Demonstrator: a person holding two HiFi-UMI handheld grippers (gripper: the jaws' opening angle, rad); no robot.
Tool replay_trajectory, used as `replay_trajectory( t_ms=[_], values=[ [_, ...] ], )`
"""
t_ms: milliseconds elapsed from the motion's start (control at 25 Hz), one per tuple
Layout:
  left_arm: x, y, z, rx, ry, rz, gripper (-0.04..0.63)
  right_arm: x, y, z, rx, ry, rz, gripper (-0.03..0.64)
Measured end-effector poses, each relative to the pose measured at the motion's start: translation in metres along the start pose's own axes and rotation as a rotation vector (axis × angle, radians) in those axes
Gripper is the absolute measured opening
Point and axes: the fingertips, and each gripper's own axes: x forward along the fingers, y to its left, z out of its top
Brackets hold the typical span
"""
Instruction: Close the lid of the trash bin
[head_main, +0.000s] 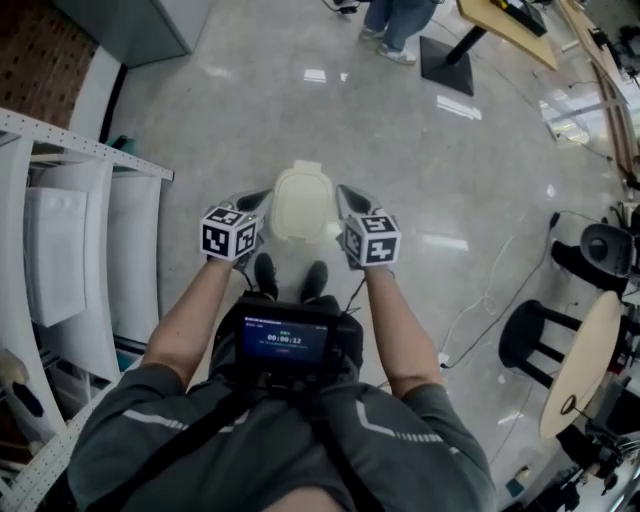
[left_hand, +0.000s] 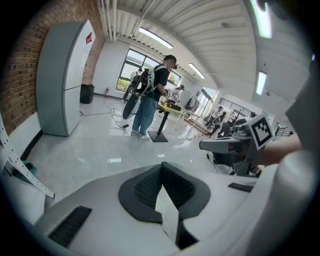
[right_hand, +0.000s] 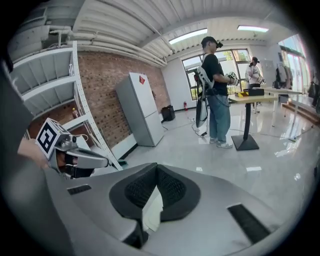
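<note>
Trash bin lid (head_main: 300, 203) looks already flat down, with the bin on the floor just ahead of the person's feet. Left tool (head_main: 258, 200) and right tool (head_main: 347, 197) flank the lid, each with its jaws together on nothing. Probably set to press rather than grip.

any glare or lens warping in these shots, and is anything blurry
Head view: ceiling lights glare off the glossy floor, while the bin is sharp and evenly lit. Left gripper view: heavy fisheye bending, black corners, bright windows. Right gripper view: same fisheye curve, shelf bowed.
</note>
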Motion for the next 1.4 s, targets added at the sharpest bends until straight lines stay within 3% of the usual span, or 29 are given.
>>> replay_trajectory(
  t_ms=[160, 320, 600, 800, 920, 1200, 1400],
  values=[
    [-0.029, -0.015, 0.034, -0.003, -0.069, -0.014, 0.003, -0.031, 0.008, 0.052, 0.019, -0.112, 0.023, 0.011],
    [-0.062, -0.031, 0.074, 0.041, -0.169, -0.009, 0.003, -0.063, 0.023, 0.092, -0.003, -0.196, 0.069, 0.011],
    [-0.130, -0.051, 0.156, 0.101, -0.421, 0.042, 0.002, -0.111, 0.036, 0.148, -0.055, -0.291, 0.127, 0.009],
    [-0.163, -0.067, 0.186, 0.158, -0.508, 0.029, 0.003, -0.138, 0.054, 0.177, -0.081, -0.361, 0.161, 0.009],
    [-0.184, -0.067, 0.202, 0.185, -0.590, 0.071, 0.002, -0.150, 0.065, 0.191, -0.105, -0.398, 0.168, 0.009],
    [-0.194, -0.084, 0.208, 0.211, -0.594, 0.018, 0.002, -0.172, 0.061, 0.209, -0.065, -0.464, 0.138, 0.009],
    [-0.197, -0.088, 0.210, 0.216, -0.588, 0.023, 0.002, -0.176, 0.065, 0.208, -0.132, -0.431, 0.117, 0.008]
  ],
)
